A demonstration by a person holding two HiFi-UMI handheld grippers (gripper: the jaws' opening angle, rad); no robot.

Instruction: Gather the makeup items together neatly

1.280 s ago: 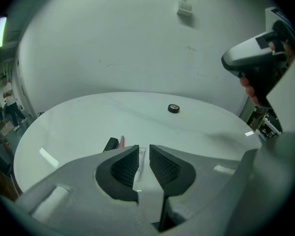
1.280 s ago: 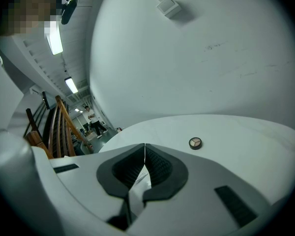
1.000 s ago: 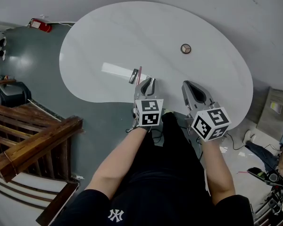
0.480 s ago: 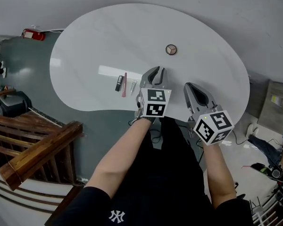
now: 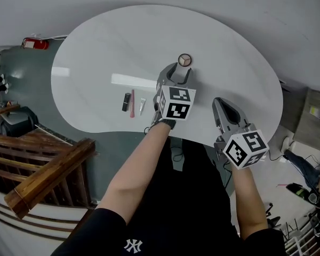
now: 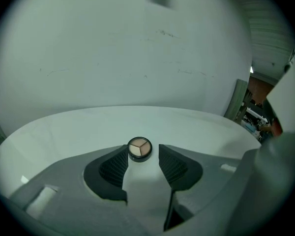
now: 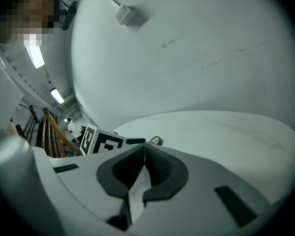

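Note:
A round compact [image 5: 184, 60] with three beige pans lies on the white table [image 5: 96, 52]. My left gripper [image 5: 180, 71] is right behind it. In the left gripper view the compact [image 6: 139, 148] sits at the fingertips of the left gripper [image 6: 143, 151], whose jaws have just been opening; the pads do not press on it. A black lipstick [image 5: 127, 101], a pink pencil [image 5: 132, 102] and a small pale tube [image 5: 142, 106] lie side by side to the left. My right gripper [image 5: 224, 107] is shut and empty over the table's near edge, with the compact [image 7: 156, 140] beyond its tips [image 7: 144, 144].
The oval table's near edge [image 5: 149, 129] runs just below both grippers. A wooden stair rail [image 5: 48, 167] stands at lower left, beside grey floor. A white wall lies behind the table. The left gripper's marker cube [image 7: 101, 141] shows in the right gripper view.
My left gripper has moved away from the three sticks, rightwards and farther onto the table up to the compact, and its jaws have opened. The right gripper has shifted slightly with it.

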